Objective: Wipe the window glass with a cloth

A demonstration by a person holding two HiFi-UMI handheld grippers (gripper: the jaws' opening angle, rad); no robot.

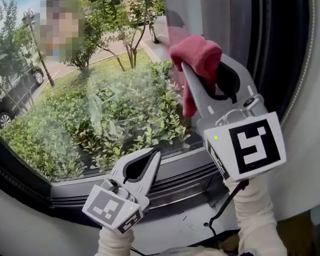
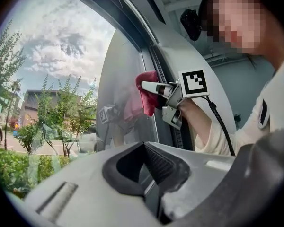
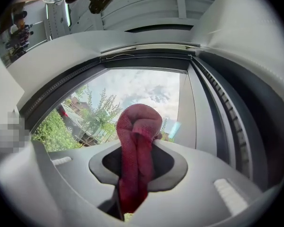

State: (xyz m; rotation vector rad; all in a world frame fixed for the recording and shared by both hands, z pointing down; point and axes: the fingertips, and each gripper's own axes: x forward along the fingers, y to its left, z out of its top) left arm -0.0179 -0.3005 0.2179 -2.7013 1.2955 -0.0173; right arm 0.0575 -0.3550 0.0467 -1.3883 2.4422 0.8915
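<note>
The window glass [image 1: 96,95] looks out on shrubs and trees. A red cloth [image 1: 201,55] is bunched in my right gripper [image 1: 194,68], which is shut on it and raised at the pane's upper right, by the side frame. The cloth touches or nearly touches the glass; its reflection shows beside it. In the left gripper view the cloth [image 2: 148,92] and the right gripper [image 2: 149,85] sit against the frame's edge. In the right gripper view the cloth [image 3: 136,150] hangs folded between the jaws. My left gripper [image 1: 153,154] is shut on nothing, low by the sill.
A grey sill and lower frame [image 1: 170,175] run under the glass. A dark rubber seal and side frame [image 1: 277,52] stand right of the cloth. A black cable [image 1: 224,207] hangs from the right gripper. Cars are parked outside beyond the shrubs.
</note>
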